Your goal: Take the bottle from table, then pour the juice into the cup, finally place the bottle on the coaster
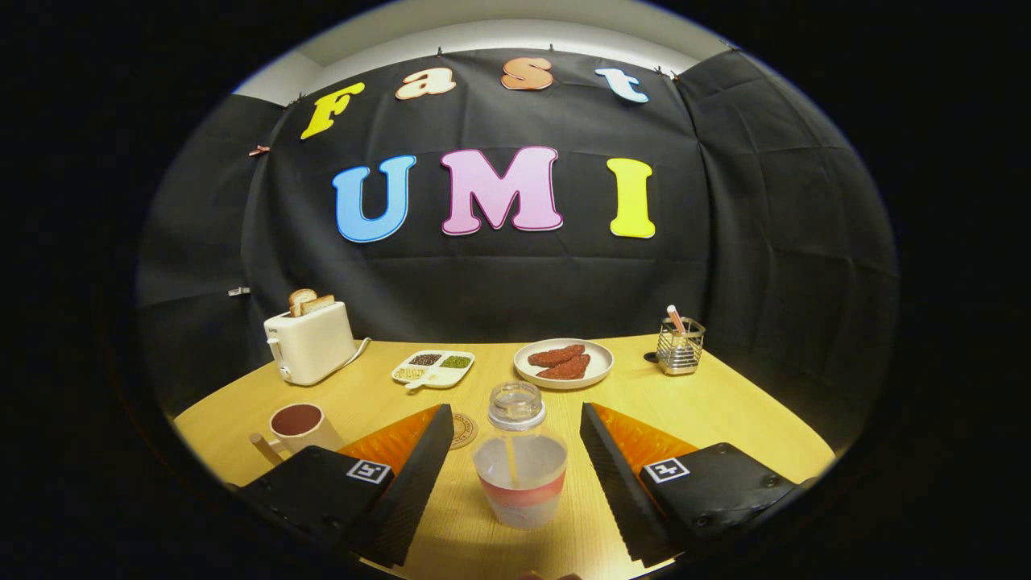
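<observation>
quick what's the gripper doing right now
Gripper: open, fingers either side of the bottle, not touching it.

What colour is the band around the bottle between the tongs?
Red or pinkish-red, on the clear bottle standing between the open tongs; gripper view.

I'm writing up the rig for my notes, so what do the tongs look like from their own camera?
The tongs have two long wedge-shaped fingers with finely ribbed inner faces. Each finger joins a dark, rounded block at its base, and each block carries a small square black-and-white marker tag. No cables or sleeves can be made out.
</observation>
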### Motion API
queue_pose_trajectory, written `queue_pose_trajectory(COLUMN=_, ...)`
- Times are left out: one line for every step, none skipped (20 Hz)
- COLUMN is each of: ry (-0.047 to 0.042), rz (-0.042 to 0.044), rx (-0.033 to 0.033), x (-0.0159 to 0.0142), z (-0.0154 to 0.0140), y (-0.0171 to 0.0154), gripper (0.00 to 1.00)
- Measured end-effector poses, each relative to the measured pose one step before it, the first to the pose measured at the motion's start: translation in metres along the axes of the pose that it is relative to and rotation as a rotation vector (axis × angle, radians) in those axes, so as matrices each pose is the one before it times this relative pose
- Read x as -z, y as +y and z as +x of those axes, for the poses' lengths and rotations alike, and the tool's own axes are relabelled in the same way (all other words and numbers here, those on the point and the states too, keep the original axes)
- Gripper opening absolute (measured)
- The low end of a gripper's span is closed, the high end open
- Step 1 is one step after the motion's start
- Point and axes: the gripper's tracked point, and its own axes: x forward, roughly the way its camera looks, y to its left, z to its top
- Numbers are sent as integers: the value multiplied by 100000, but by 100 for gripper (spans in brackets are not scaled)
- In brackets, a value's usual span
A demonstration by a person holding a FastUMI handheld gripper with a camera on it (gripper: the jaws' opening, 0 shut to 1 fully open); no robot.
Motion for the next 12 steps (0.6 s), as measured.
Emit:
queue_pose_trajectory(ry=-218, rz=-819, rx=665, x=342, z=368, y=-266, gripper=98)
queue_pose_trajectory(ry=382, rz=-259, rx=-99, x=523, z=245, y=-250, gripper=97)
queue_pose_trajectory(ry=1251, rz=-60, rx=-145, x=683, z=303, y=-5, gripper=98)
queue_pose_trajectory(ry=1223, rz=202, rx=-146, x=866, z=53, y=-148, gripper=98)
queue_pose_trajectory(ry=712, rz=334, rx=157, x=552, z=153, y=-163, gripper=98)
queue_pose_trajectory(ry=655, rz=488, rx=-20, x=342, z=84, y=-95, gripper=98)
queue_pose_trajectory(ry=484, rz=606, rx=-133, x=327, z=160, y=-74, gripper=98)
queue_pose_trajectory(ry=342, rz=453, rx=-160, x=291, z=49, y=33, gripper=98)
queue_pose_trajectory(ry=-49, rz=-73, rx=-785, x=243, z=199, y=117, gripper=98)
queue_pose_trajectory(ry=-64, rz=-684, rx=-571, x=276, z=203, y=91, gripper=98)
queue_pose_trajectory(ry=101, rz=-604, rx=-358, x=112, z=204, y=-77, gripper=98)
queue_pose_trajectory(ry=161, rz=107, rx=-781, x=135, z=120, y=-4, gripper=98)
